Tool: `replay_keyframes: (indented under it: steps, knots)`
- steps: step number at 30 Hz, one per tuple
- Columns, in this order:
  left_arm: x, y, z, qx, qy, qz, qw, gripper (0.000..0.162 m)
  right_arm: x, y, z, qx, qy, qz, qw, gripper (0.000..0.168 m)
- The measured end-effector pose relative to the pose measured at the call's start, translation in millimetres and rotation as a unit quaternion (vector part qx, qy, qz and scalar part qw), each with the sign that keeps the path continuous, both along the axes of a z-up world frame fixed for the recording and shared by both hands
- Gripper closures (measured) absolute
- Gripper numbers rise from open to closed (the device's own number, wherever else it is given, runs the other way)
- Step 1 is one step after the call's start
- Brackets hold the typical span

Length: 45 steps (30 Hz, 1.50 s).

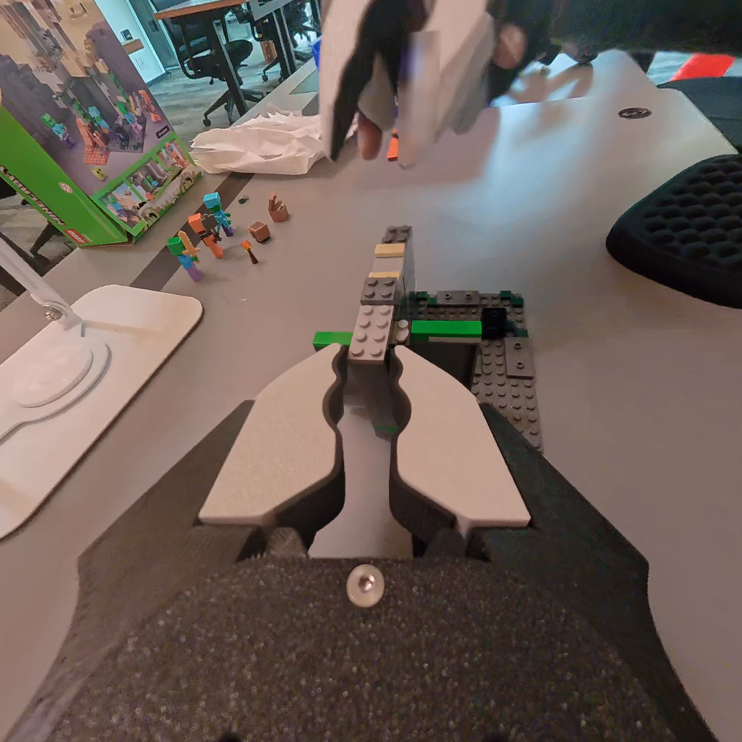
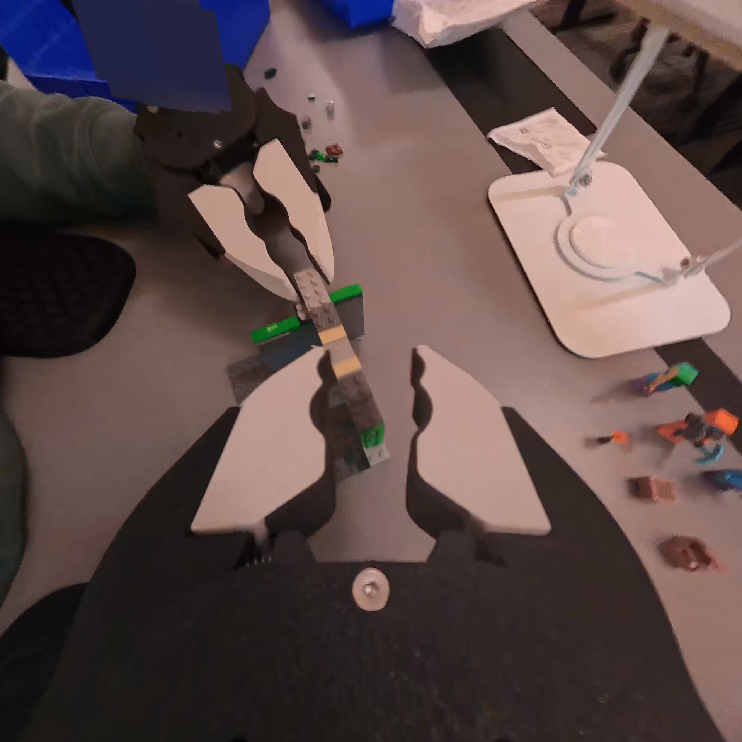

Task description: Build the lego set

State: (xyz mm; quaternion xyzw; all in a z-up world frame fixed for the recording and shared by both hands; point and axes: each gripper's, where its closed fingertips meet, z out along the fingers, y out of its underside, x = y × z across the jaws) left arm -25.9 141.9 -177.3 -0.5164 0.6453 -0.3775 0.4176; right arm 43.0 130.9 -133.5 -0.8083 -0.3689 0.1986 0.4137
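A long grey brick wall (image 1: 385, 281) with tan tiles on top stands on a dark grey baseplate (image 1: 506, 385) beside a green tile (image 1: 445, 329). My left gripper (image 1: 366, 349) is shut on the near end of this wall. In the right wrist view the left gripper (image 2: 311, 287) grips the wall's far end (image 2: 335, 333). My right gripper (image 2: 371, 353) is open and empty. The wall's other end shows in the gap between its fingers, and no touch is visible. It appears blurred and raised over the table in the left wrist view (image 1: 385, 100).
A green set box (image 1: 80, 160), minifigures (image 1: 200, 237) and brown pieces (image 1: 277, 210) lie to the left. A white lamp base (image 1: 80, 361) (image 2: 602, 257), crumpled white paper (image 1: 261, 144), a black mesh pad (image 1: 682, 229) and small loose pieces (image 2: 325, 154) are also on the table.
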Motion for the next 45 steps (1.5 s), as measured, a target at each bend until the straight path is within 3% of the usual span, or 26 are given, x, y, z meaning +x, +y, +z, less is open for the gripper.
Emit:
replay_keyframes:
  steps: [1,6,9,11,20,31,32,35,45]
  knots:
    - [-0.5,1.2,-0.2,0.005,0.003,0.004,1.000,0.143,2.2,-4.4,-6.5,0.000,0.007,-0.009,1.000,0.127]
    - [-1.5,1.6,-0.1,0.001,0.006,0.023,1.000,0.143,6.2,-17.6,-24.0,0.041,0.050,-0.033,0.997,0.131]
    - [-2.8,1.0,-0.1,0.002,0.006,0.037,0.999,0.143,12.3,-18.5,-28.4,0.063,0.061,-0.047,0.995,0.147]
    - [-3.9,0.5,-0.1,0.003,0.007,0.045,0.999,0.143,17.7,-17.3,-24.7,0.086,0.077,-0.059,0.992,0.168]
    - [-8.5,-1.7,0.3,0.009,0.004,0.090,0.996,0.143,28.2,-16.1,-12.5,0.132,0.102,-0.101,0.981,0.168]
    - [-12.5,-1.0,0.7,0.035,0.014,0.141,0.989,0.142,33.2,-6.5,-28.2,0.146,0.090,-0.130,0.977,0.168]
    - [-13.2,-0.7,0.7,0.034,0.014,0.144,0.989,0.142,32.8,-6.2,-31.9,0.134,0.094,-0.128,0.978,0.143]
    - [-16.5,0.9,0.7,0.035,0.012,0.152,0.988,0.142,30.3,-6.5,-44.4,0.102,0.091,-0.114,0.984,0.128]
    - [-23.9,8.6,1.2,0.062,-0.012,0.165,0.984,0.141,8.5,5.5,-66.1,0.092,0.041,-0.097,0.990,0.139]
